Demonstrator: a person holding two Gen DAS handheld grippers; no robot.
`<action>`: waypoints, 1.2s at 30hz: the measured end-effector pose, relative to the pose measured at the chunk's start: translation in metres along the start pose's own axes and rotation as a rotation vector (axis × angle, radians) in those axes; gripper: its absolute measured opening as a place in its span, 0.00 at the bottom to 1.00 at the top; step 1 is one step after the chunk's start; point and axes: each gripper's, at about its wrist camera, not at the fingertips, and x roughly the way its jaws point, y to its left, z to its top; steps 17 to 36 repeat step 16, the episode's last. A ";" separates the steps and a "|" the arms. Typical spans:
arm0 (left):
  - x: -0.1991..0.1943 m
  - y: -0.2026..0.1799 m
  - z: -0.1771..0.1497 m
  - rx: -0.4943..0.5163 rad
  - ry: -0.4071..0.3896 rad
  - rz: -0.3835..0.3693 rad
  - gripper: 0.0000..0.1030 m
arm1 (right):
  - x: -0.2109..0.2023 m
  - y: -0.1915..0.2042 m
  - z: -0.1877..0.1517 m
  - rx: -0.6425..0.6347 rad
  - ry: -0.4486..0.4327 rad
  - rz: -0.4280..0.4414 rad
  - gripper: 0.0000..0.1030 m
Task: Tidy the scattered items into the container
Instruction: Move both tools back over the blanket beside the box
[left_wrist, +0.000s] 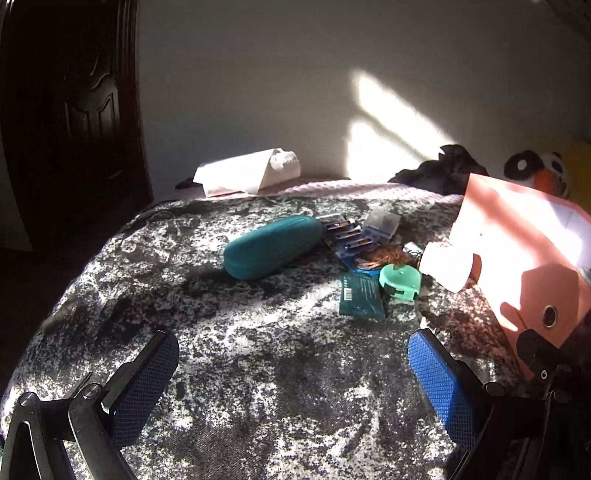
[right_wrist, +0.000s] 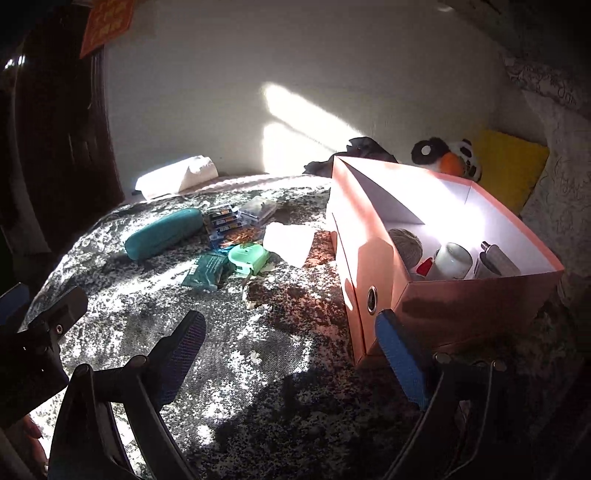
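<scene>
- Left gripper (left_wrist: 293, 373) hangs wide open and empty at the bottom of its view, above the mottled blanket (left_wrist: 258, 369).
- The teal case (left_wrist: 272, 246) lies ahead, just left of frame centre, its long axis running lower left to upper right; the other scattered items cluster right of it.
- Right gripper (right_wrist: 291, 354) is also spread wide and empty; the pink box (right_wrist: 369, 236) sits centre-right of its frame.
- Judged: left gripper is nearer the case.
</scene>
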 end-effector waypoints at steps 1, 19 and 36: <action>0.001 -0.001 0.000 0.005 -0.001 0.000 0.99 | 0.000 0.001 0.000 -0.005 0.001 -0.002 0.92; 0.009 0.004 -0.005 -0.053 -0.007 -0.023 0.99 | 0.017 0.004 -0.003 -0.002 0.054 0.005 0.92; 0.009 0.004 -0.005 -0.053 -0.007 -0.023 0.99 | 0.017 0.004 -0.003 -0.002 0.054 0.005 0.92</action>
